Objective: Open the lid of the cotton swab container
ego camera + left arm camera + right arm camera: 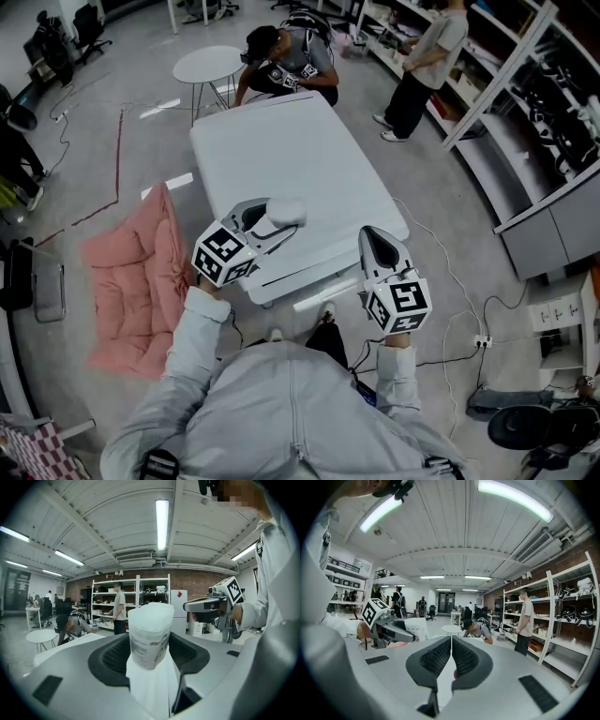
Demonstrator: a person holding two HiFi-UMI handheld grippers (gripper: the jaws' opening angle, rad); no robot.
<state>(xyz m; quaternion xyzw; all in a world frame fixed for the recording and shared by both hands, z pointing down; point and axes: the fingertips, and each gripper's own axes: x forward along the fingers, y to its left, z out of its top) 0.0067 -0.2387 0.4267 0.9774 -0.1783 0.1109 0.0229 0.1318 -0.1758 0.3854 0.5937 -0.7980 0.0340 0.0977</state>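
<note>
The cotton swab container, a white translucent tub with a printed label and its white lid on top, stands upright between the jaws of my left gripper, which is shut on its sides. In the head view the left gripper holds the container in the air over the near edge of the white table. My right gripper hovers to the right of it, apart from the container, with its jaws shut and empty. From the right gripper view the container shows at the left, held by the left gripper.
A pink cushion lies on the floor left of the table. Beyond the far end are a round white side table and a crouching person. Another person stands by the shelves. Cables cross the floor at the right.
</note>
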